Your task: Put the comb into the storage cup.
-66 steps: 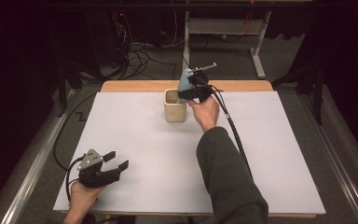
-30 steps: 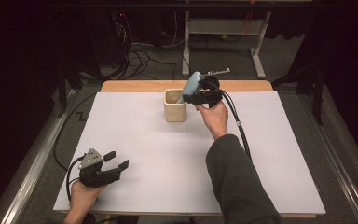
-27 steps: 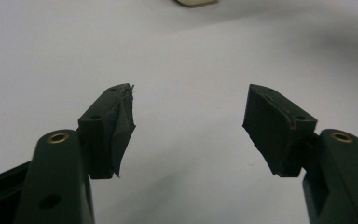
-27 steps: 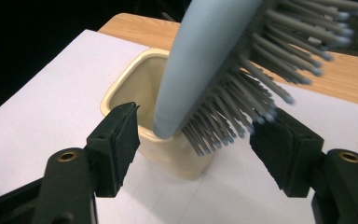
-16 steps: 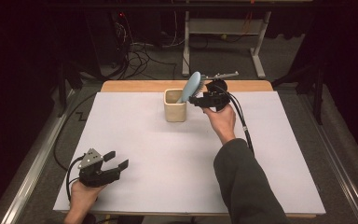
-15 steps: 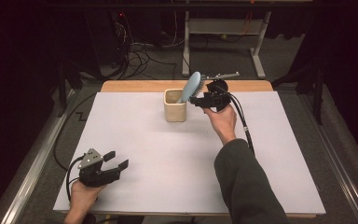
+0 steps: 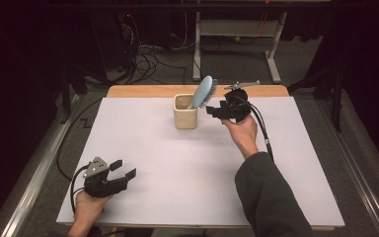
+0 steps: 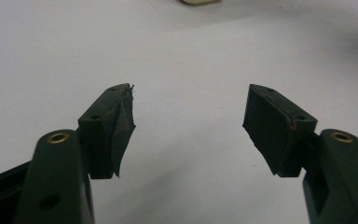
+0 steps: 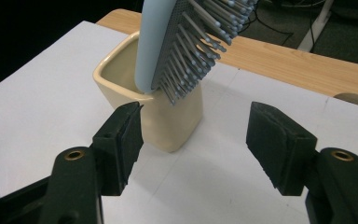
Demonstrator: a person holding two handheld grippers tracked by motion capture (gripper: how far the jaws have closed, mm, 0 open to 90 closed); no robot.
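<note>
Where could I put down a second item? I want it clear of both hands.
The white sheet is bare between the left gripper and the sleeve, and along the left edge beyond that gripper. It is crowded around the cup, hairbrush and right gripper.

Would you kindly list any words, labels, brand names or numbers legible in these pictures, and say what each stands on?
None: no legible text anywhere.
The cream cup and the blue hairbrush leaning in it are plain.
The white table cover bears no print.
The left gripper and right gripper show no marking.
</note>
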